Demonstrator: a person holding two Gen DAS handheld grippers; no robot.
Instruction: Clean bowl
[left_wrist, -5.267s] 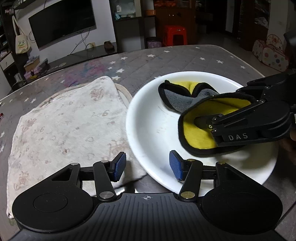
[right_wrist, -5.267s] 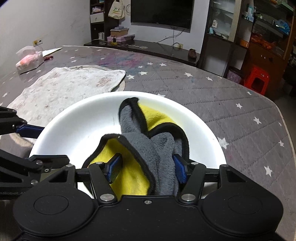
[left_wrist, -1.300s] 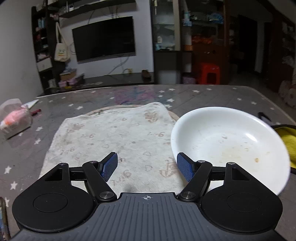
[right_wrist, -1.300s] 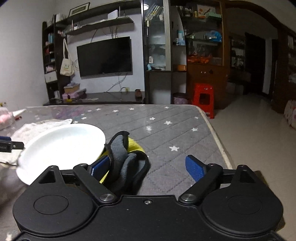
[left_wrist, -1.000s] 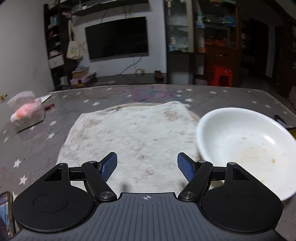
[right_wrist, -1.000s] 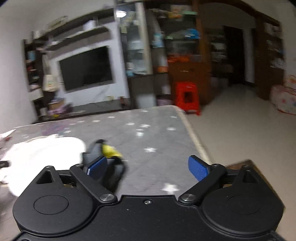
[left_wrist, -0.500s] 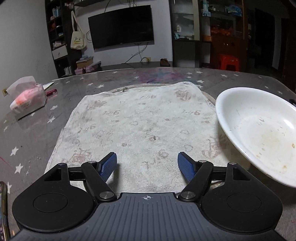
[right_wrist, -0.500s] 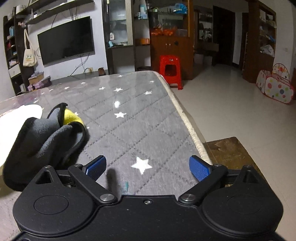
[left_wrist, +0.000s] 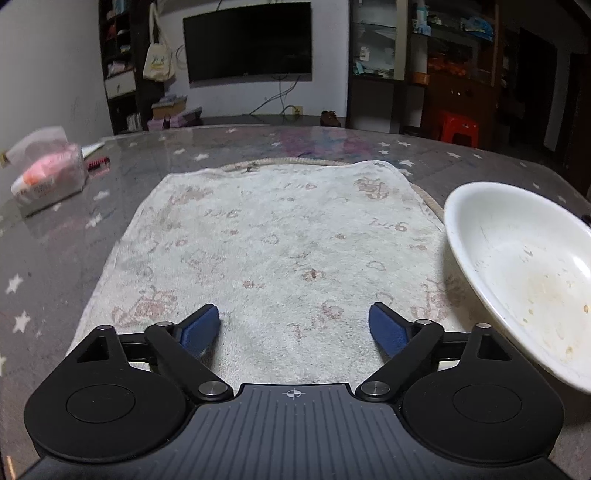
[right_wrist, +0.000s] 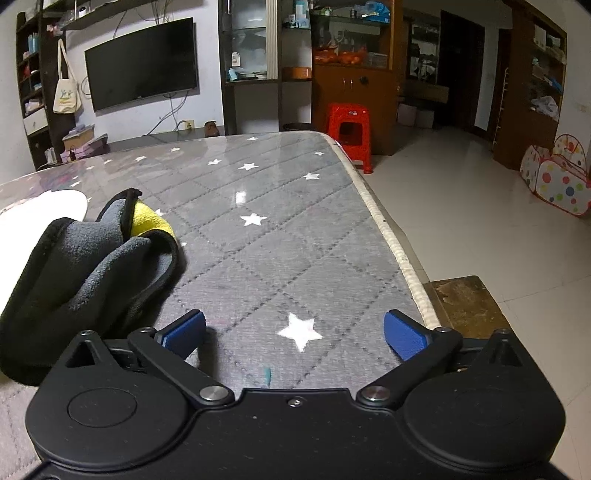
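The bowl (left_wrist: 524, 273) sits at the right edge of the left wrist view, right of the left gripper (left_wrist: 294, 326), whose jaws have just been opening, empty, over the towel (left_wrist: 273, 254). The right gripper (right_wrist: 294, 334), jaws widened and empty, tilts down at the tabletop (right_wrist: 295, 240); the cloth (right_wrist: 81, 273) lies lower left, beside its left finger.

Towel (left_wrist: 280, 243) lies flat on tabletop (left_wrist: 66, 251), mid. Bowl (left_wrist: 517, 273) sits just R of towel, its rim over towel's R edge. Tissue pack (left_wrist: 46, 173) far L, well apart from towel. Cloth (right_wrist: 85, 273) on tabletop just R of bowl (right_wrist: 44, 206). Stool (right_wrist: 349, 129) on floor behind tabletop's far R corner.
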